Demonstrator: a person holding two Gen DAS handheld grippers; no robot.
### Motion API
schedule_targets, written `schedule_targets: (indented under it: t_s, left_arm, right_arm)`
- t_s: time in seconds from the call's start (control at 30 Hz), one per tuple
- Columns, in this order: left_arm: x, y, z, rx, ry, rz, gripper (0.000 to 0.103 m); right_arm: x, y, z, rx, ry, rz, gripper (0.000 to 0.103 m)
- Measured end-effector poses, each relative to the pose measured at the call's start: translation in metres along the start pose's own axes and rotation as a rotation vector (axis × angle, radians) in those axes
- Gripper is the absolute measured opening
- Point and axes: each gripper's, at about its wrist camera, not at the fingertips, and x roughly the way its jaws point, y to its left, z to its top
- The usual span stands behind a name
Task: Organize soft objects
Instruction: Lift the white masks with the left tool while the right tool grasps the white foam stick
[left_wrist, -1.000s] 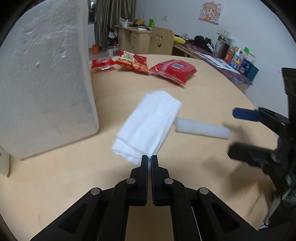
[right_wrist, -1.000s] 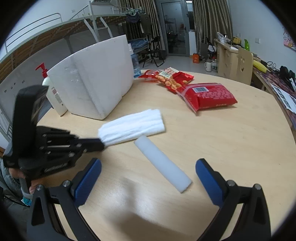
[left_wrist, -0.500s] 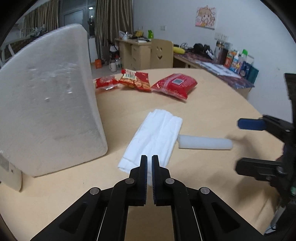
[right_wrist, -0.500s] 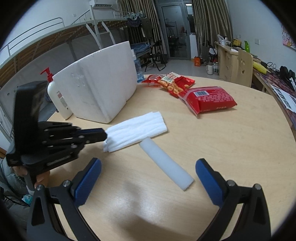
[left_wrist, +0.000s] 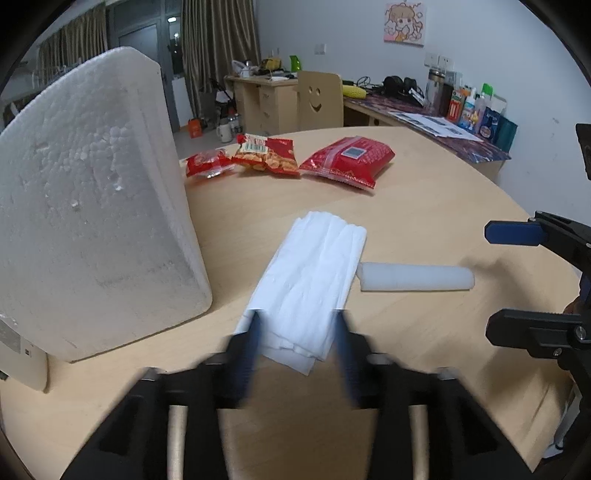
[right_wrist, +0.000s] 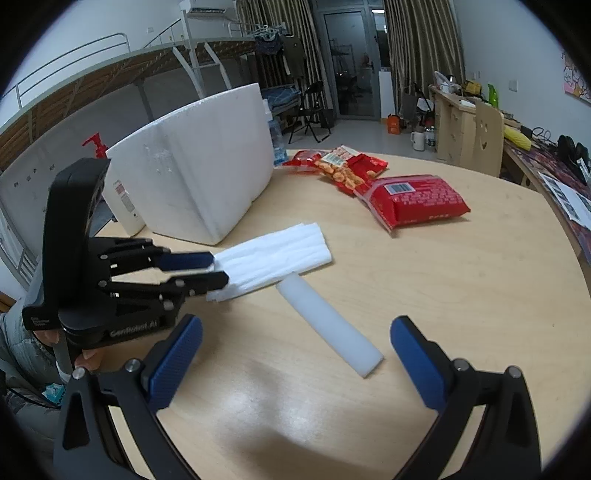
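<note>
A folded white cloth (left_wrist: 312, 284) lies flat on the round wooden table; it also shows in the right wrist view (right_wrist: 273, 258). A white foam stick (left_wrist: 415, 277) lies beside it, also in the right wrist view (right_wrist: 328, 325). My left gripper (left_wrist: 297, 336) is open and blurred, its fingers on either side of the cloth's near end; it shows in the right wrist view (right_wrist: 218, 271). My right gripper (right_wrist: 295, 354) is open and empty, just short of the foam stick; it shows in the left wrist view (left_wrist: 517, 280).
A big white foam box (left_wrist: 85, 206) stands at the left, with a pump bottle (right_wrist: 118, 192) behind it. Three red snack bags (left_wrist: 347, 160) lie at the far side of the table (left_wrist: 443, 206). A desk and chair stand beyond.
My left gripper was shut on the cloth's near end and has opened. The cloth now lies flat on the table. The right gripper has barely moved.
</note>
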Motion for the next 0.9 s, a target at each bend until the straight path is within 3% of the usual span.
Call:
schedule_targets:
  t_s: [0.07,0.17,0.4,0.5,0.57,0.73,0.83,0.9]
  left_arm:
    - [-0.003,0.001,0.001,-0.013,-0.019,0.002,0.075]
    - [-0.006,0.0,0.003,-0.005,-0.044,-0.021,0.075]
    - [0.013,0.0,0.01,0.031,-0.001,-0.009,0.072]
    - [0.015,-0.001,0.009,0.053,0.002,-0.013,0.059]
    - [0.019,-0.003,0.009,0.064,0.02,-0.012,0.043]
    - [0.026,-0.003,0.007,0.071,0.052,-0.023,0.035]
    - [0.025,-0.005,0.005,0.082,0.05,-0.022,0.019]
    - [0.024,-0.005,0.004,0.086,0.058,-0.033,0.016]
  right_arm:
    - [0.0,-0.001,0.0,0.001,-0.001,0.004,0.103]
    - [0.001,-0.001,0.0,0.002,0.0,0.008,0.103]
    - [0.003,0.0,0.0,-0.006,0.009,0.008,0.103]
    - [0.008,-0.001,0.0,-0.014,0.029,0.006,0.103]
    - [0.011,0.0,0.001,-0.026,0.037,0.006,0.103]
    - [0.019,0.004,0.002,-0.076,0.072,-0.011,0.103]
    - [0.022,0.005,0.002,-0.095,0.086,-0.015,0.103]
    - [0.023,0.004,0.002,-0.101,0.092,-0.017,0.103]
